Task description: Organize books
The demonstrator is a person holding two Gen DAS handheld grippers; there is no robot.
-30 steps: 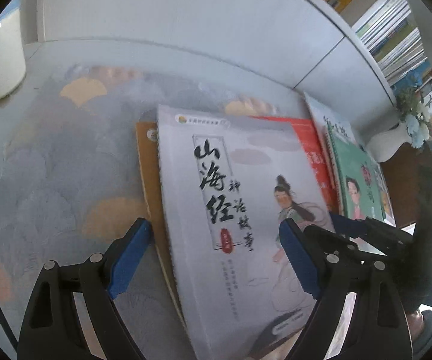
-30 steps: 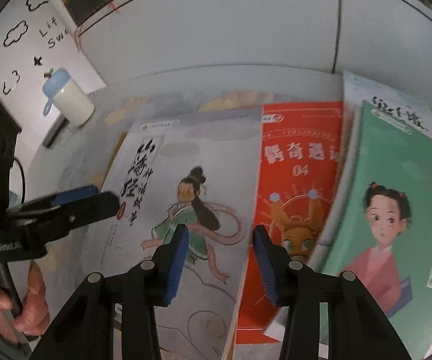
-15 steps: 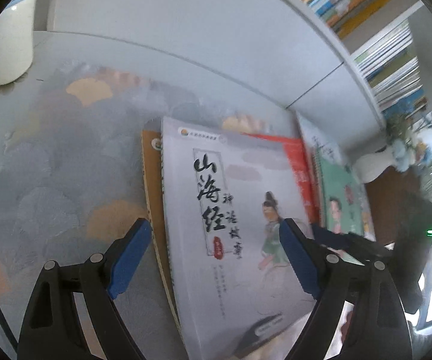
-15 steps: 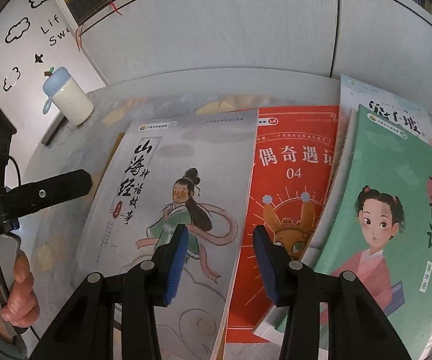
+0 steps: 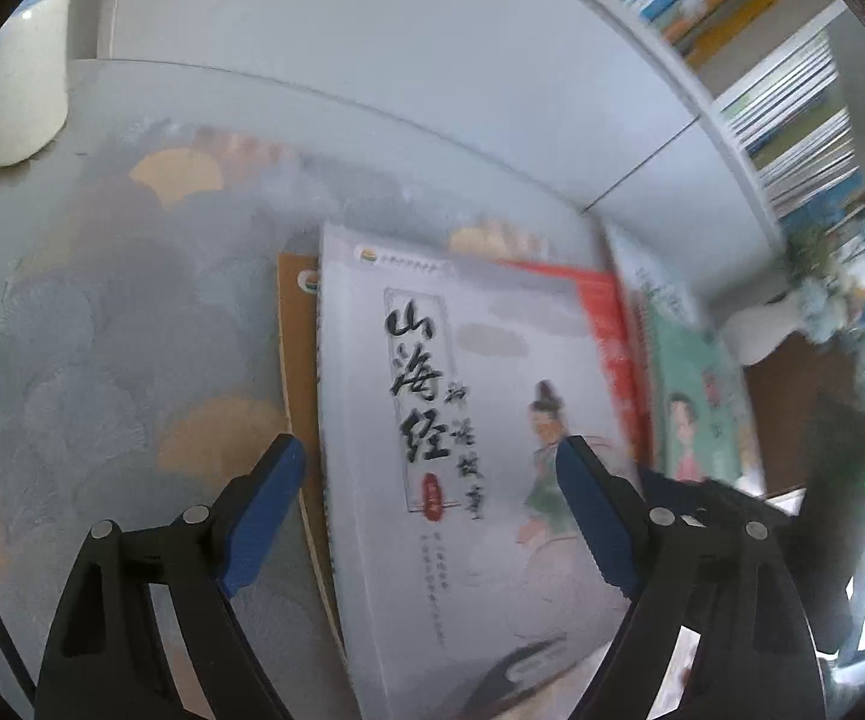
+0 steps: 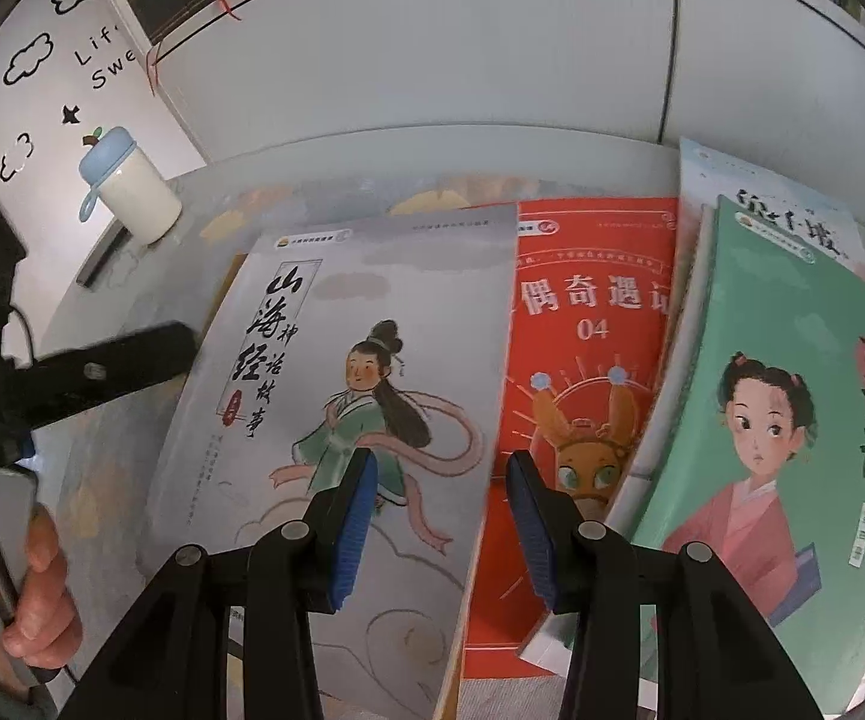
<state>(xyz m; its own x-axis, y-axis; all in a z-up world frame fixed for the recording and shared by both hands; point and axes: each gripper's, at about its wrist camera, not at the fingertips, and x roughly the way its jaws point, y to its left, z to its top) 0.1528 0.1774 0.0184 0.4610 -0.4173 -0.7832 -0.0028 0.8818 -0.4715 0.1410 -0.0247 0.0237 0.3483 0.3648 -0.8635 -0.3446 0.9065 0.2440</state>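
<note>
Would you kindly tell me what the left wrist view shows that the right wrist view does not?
Left wrist only: an orange book edge under the grey book, and a white vase with flowers. Right wrist only: the cup's blue lid and a hand on the left claw's handle. Both: the grey book, red book, green book, white cup.

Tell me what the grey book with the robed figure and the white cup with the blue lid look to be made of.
Grey book with the robed figure: paper, softcover by the look; its thin cover carries a faint sheen, so probably coated. White cup with the blue lid: smooth, matte and opaque, likely plastic, though ceramic cannot be ruled out.
</note>
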